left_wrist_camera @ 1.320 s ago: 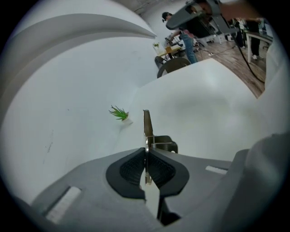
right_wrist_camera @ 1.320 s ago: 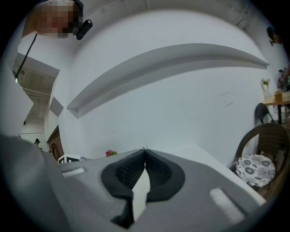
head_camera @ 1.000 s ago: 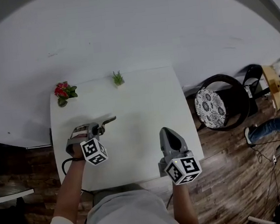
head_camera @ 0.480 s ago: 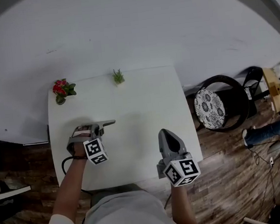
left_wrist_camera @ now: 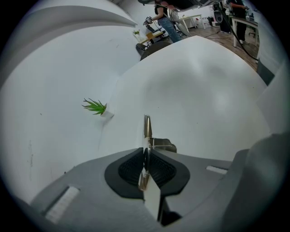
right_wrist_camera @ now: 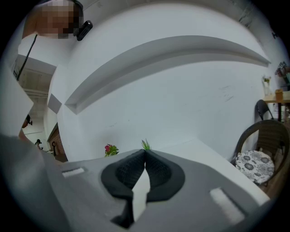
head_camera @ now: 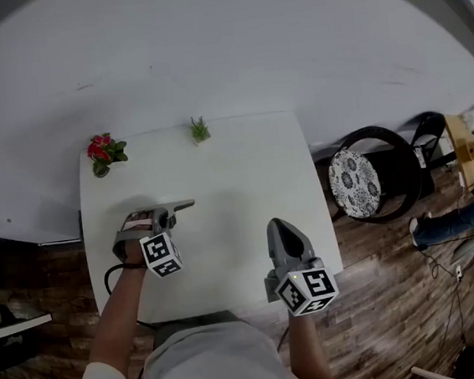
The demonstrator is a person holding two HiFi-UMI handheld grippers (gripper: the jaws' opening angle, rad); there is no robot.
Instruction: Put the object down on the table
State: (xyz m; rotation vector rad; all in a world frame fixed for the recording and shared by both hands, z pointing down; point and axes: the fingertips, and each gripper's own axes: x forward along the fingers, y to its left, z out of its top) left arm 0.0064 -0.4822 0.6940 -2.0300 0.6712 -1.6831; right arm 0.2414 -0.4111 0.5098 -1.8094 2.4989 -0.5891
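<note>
Two grippers are out over the white table (head_camera: 243, 167), and I read the scene from the left edge across. At the far left corner stands a small potted plant with red flowers (head_camera: 103, 151), close to the wall. Nearer me, my left gripper (head_camera: 163, 214) points down at the table's left side with a flat metal piece (left_wrist_camera: 147, 129) standing on edge between its fingers. The fingers are narrow and have just been easing apart. Their ribbed pads (left_wrist_camera: 131, 167) look to lie against both faces of the metal, and most of the piece juts out past the tips, low over the table. Whether its far end rests on the surface I cannot tell.

Further along the back edge sits a little green spiky plant (head_camera: 200, 130) in a pale pot, well apart from the metal piece. My right gripper (head_camera: 280, 229) hovers over the near right part of the table, its fingers brought together at the tips with nothing between them. Beyond the table's right edge, a dark chair with a patterned cushion (head_camera: 355, 182) stands on the wooden floor (head_camera: 391, 294).
</note>
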